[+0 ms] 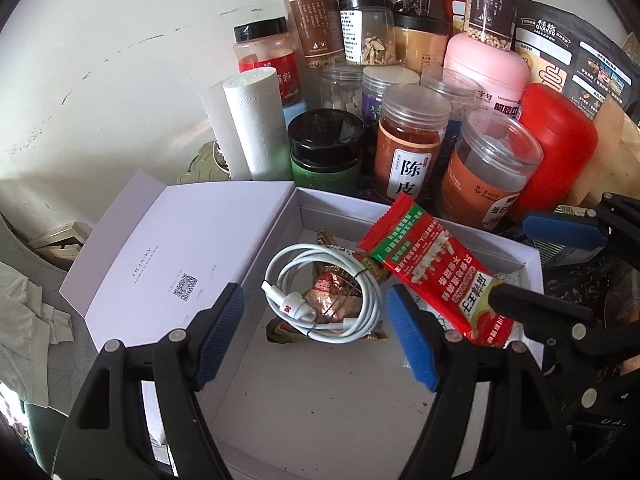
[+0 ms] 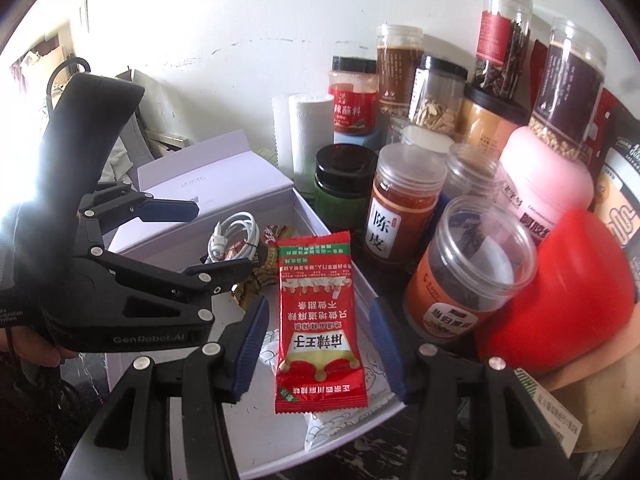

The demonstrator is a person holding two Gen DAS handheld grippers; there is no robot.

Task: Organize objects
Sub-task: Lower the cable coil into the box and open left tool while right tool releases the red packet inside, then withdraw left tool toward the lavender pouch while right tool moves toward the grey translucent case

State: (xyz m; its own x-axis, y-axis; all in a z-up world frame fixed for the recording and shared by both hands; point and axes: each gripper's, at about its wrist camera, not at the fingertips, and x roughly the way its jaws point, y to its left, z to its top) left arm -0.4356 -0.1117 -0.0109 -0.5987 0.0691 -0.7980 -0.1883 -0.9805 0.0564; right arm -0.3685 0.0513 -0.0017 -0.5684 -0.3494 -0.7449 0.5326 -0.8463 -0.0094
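One jar (image 1: 409, 150) reads 陈皮.

A pale, off-white wall (image 1: 120, 60) fills the background, its paint marked with dark scuffs and small chips. Bright daylight washes in from the far left of the right wrist view, blowing that side out to white (its source cannot be made out). A framed picture (image 2: 85, 12) hangs on the wall there. Below the wall lies a dark, mottled, stone-like countertop (image 2: 360, 456). Crumpled pale cloth (image 1: 24, 312) lies at the left edge.
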